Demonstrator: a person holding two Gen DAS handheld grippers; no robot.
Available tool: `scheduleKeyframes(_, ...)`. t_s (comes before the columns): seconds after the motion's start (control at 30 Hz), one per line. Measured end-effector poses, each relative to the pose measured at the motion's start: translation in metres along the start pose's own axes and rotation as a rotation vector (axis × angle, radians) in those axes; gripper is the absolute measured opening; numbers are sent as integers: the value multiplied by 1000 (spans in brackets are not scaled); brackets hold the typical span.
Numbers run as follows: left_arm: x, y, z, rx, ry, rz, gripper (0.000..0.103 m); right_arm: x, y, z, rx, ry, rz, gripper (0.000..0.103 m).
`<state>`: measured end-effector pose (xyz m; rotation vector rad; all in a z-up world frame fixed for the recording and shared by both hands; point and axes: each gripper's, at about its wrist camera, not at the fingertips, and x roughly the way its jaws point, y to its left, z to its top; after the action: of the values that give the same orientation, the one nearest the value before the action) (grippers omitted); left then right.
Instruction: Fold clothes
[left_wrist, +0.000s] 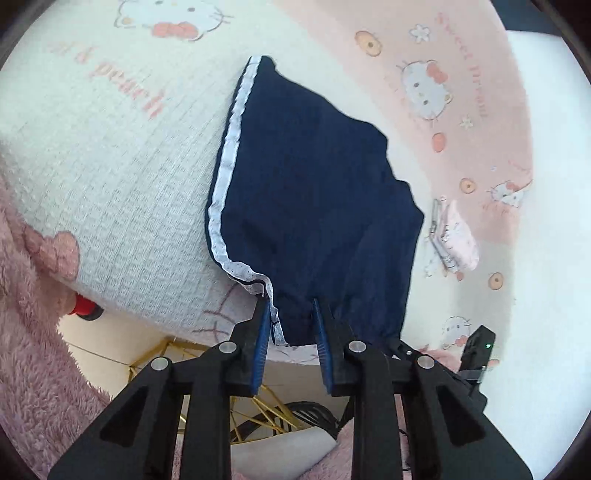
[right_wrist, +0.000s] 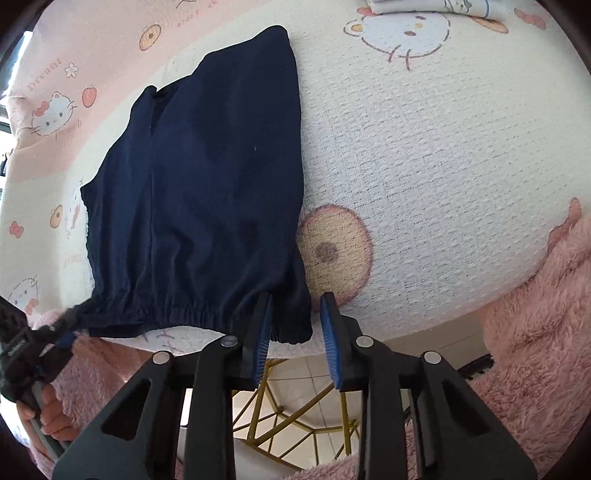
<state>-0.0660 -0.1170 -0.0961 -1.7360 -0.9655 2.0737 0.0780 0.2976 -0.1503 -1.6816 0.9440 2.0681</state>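
Note:
Navy shorts (left_wrist: 314, 184) with a white side stripe lie flat on a cartoon-cat tablecloth (left_wrist: 110, 166), waistband at the near table edge. My left gripper (left_wrist: 290, 310) is shut on the striped waistband corner, and bunched cloth fills the gap between its pads. In the right wrist view the shorts (right_wrist: 207, 184) are drawn to a point at that left gripper (right_wrist: 64, 334). My right gripper (right_wrist: 295, 301) straddles the other waistband corner. It is open, with a sliver of tablecloth showing between the cloth and its right pad. Its tip (left_wrist: 400, 345) also shows in the left wrist view.
A small folded pink-and-white garment (left_wrist: 454, 236) lies on the cloth right of the shorts. More folded white clothing (right_wrist: 424, 5) sits at the far edge. Fluffy pink sleeves (right_wrist: 535, 332) flank the grippers. A red object (left_wrist: 83, 306) and a gold wire frame (right_wrist: 295, 406) are below the table edge.

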Motion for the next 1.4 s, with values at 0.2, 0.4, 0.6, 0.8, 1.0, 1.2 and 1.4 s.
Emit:
scheduleKeyframes(0.2,31,0,-2,-48,34,-20,26,6,17,-6,-33,3,-9,26)
scheduleKeyframes(0.4,48,13,-9,-119,64,129,35,16,24,-11,-5,36,-41,29)
scheduleKeyframes(0.6,58,17,-15,-149,94,118,44,17,49,-16,-88,31,-109,32)
scheduleKeyframes(0.8,68,3,-22,-65,110,131,10,27,80,-22,-90,17,-22,15)
scheduleKeyframes(1.0,27,-24,-16,-14,11,15,9,7,95,-26,-58,-36,120,6)
scheduleKeyframes(1.2,-60,-93,-15,218,-82,-100,9,-87,101,-51,-129,-193,299,6)
scheduleKeyframes(1.4,-47,-88,22,207,-28,-46,9,-88,167,-48,-210,-283,211,6)
